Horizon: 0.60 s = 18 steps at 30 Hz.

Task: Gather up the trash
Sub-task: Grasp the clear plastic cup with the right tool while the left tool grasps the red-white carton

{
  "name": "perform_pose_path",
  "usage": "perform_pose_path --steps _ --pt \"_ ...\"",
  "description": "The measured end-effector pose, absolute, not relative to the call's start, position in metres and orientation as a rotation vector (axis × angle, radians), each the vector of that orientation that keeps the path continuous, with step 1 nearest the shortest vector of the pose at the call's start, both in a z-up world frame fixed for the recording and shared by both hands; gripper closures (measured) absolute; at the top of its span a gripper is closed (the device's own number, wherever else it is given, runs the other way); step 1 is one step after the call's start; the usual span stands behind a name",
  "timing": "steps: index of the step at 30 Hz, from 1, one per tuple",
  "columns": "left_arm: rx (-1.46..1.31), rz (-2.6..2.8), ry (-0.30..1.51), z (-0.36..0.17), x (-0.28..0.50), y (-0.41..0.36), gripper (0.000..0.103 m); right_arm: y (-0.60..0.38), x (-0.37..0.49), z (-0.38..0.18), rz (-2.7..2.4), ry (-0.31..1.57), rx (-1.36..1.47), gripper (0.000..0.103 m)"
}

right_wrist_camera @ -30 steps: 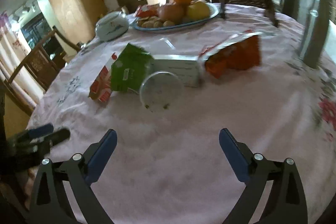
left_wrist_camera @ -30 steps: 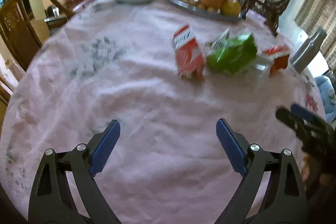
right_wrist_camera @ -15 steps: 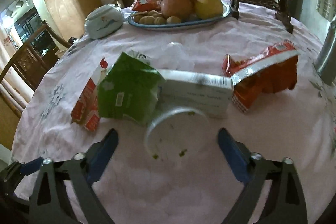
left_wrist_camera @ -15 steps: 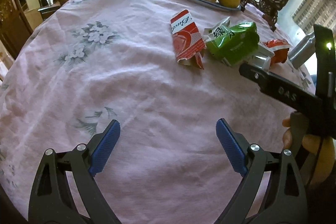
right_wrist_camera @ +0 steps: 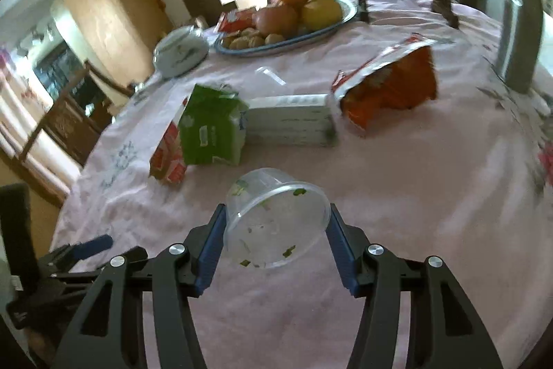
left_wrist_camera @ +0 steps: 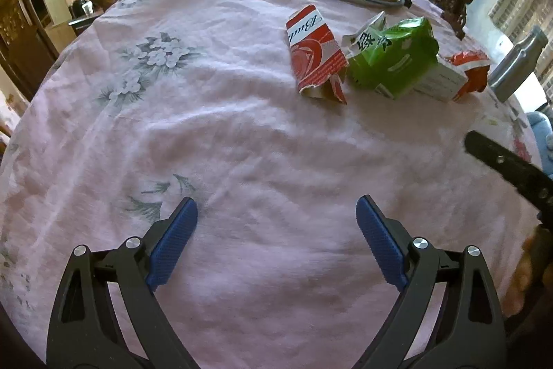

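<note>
My right gripper (right_wrist_camera: 274,232) clamps the clear plastic cup (right_wrist_camera: 276,218) across its rim; light squeeze, thin wall buckles. Left gripper (left_wrist_camera: 276,223) wide, empty.

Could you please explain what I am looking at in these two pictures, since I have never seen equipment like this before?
There is no robot here: a person holds a two-finger clamp tool in each hand, and each tool carries a wide-angle camera looking forward along its fingers. One picture comes from the left gripper, which is open and empty above a pink floral tablecloth. The other comes from the right gripper, whose blue pads sit against both sides of a clear plastic cup with green food bits inside. Farther back lie a red packet, a green packet, a white box and an orange snack bag, then a fruit plate.
</note>
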<state>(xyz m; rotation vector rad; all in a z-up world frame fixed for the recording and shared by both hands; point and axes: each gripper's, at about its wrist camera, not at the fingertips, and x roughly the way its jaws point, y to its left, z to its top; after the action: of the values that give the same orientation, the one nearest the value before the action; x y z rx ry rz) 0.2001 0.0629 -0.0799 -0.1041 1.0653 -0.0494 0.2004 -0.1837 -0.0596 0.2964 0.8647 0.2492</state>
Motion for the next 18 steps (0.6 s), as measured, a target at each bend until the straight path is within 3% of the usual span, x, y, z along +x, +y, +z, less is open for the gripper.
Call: perform_pose_path --steps 10,18 --pt "-0.075 0.008 1.071 -0.070 0.211 0.056 0.012 -0.208 0.202 -0.059 0.283 0.845 0.377 0.046" --pt "0.073 0.122 1.106 -0.066 0.272 0.035 0.012 -0.219 0.199 -0.055 0.289 0.836 0.449 0.046"
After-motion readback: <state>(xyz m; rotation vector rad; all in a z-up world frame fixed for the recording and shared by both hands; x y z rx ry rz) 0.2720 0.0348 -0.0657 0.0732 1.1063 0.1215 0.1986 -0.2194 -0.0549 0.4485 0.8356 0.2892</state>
